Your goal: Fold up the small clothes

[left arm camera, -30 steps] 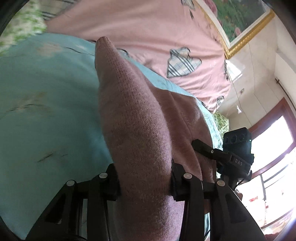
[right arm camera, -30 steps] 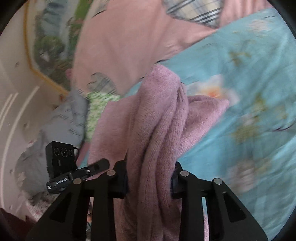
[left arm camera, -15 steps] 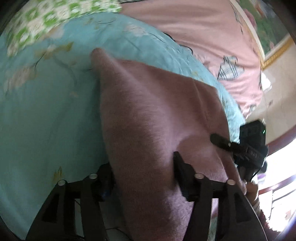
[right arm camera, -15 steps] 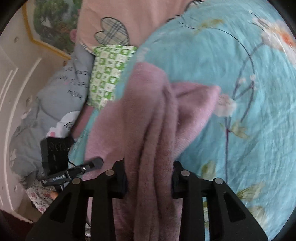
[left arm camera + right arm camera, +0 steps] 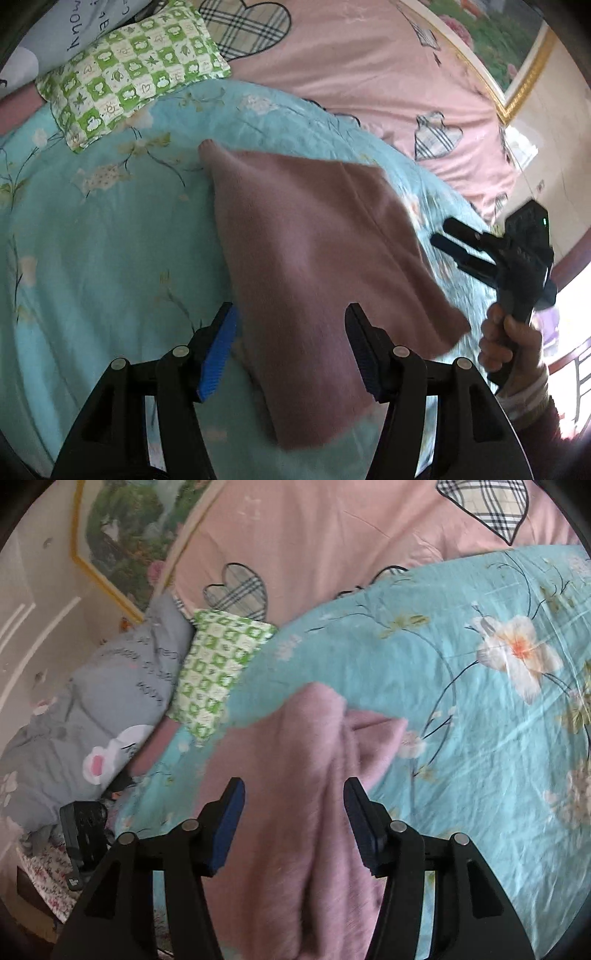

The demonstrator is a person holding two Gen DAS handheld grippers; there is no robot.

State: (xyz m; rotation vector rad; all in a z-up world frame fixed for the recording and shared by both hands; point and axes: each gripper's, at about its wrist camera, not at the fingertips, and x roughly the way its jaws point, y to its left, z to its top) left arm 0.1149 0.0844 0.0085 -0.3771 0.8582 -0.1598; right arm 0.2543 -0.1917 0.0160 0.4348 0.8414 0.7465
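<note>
Left wrist view: left hand-held gripper (image 5: pixel 290 345) is released, jaws spread with blue pads clear of the cloth on both sides. Pink knit garment (image 5: pixel 317 258) lies on the bed, on the teal floral bedspread (image 5: pixel 92 258), folded to a rough 4-sided shape with 1 seam line running down its right part. Its near end sits between the 2 jaws, not pinched. Far corner points toward the green checked pillow (image 5: pixel 133 74), which rests apart from it at the bedspread's upper edge. Pink quilt with plaid hearts (image 5: pixel 369 74) lies behind the bedspread, framed picture (image 5: pixel 509 48) on the wall beyond. At right, right hand-held gripper (image 5: pixel 454 245) is off the garment's right edge, fingers apart, nothing between them; a hand (image 5: pixel 509 343) in a striped cuff grips its handle.

Right wrist view: right hand-held gripper (image 5: pixel 293 823) has its jaws opening. Garment (image 5: pixel 288 775) lies bunched in thick folds between them, pads not pressing on it as far as I can tell; some motion blur here. Garment's far end tapers to a point on the bedspread (image 5: pixel 480 775). Green pillow (image 5: pixel 218 672) upper left, grey printed cushion (image 5: pixel 110 709) beside it, touching. Black body of the left hand-held gripper (image 5: pixel 79 842) shows low at left; its jaws can't be read from this side.
</note>
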